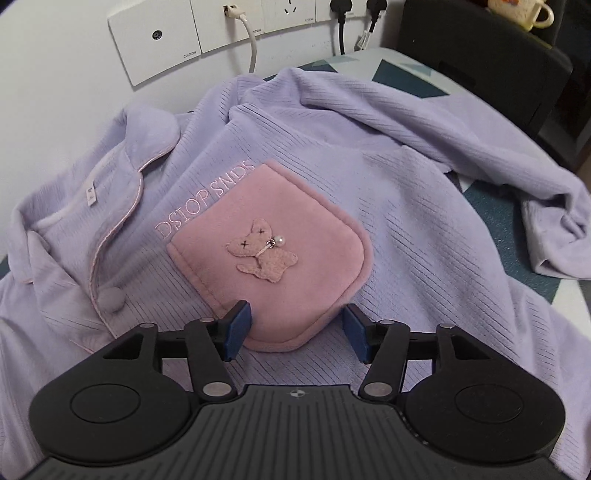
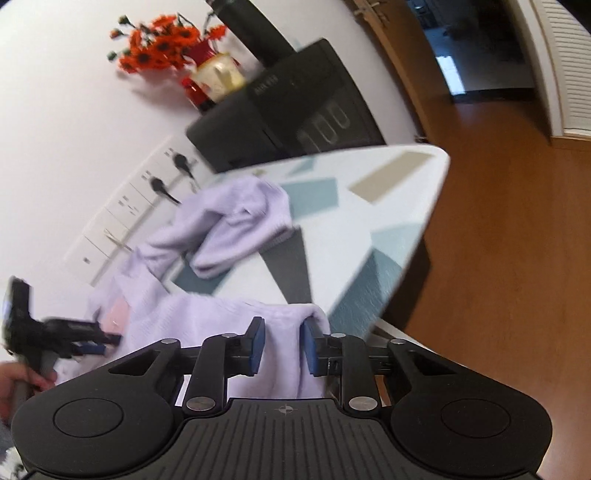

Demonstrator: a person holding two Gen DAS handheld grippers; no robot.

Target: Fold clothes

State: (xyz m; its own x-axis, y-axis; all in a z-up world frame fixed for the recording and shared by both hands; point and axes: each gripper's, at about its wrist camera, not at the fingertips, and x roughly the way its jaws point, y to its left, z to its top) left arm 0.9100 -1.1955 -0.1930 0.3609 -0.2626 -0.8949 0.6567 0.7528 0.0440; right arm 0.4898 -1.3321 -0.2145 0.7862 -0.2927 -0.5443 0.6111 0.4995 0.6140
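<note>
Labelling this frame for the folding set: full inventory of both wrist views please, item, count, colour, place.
pyjama top: 1, lilac, spread over the table, front up
pocket: 1, pink, on the top's chest, bear patch on it
button: 1, lilac, on the placket
sleeve: 1, lilac, bunched on the table
table: 1, white with teal and beige shapes, against the wall
wall sockets: a row, white, some with plugs in
flower vase: 1, cream and red, orange flowers, on a black unit
mug: 1, cream, top right
floor: wood, brown
left gripper: open, over the pocket's lower edge
right gripper: fabric between its pads; grip unclear
hand: 1, on the left gripper's handle
</note>
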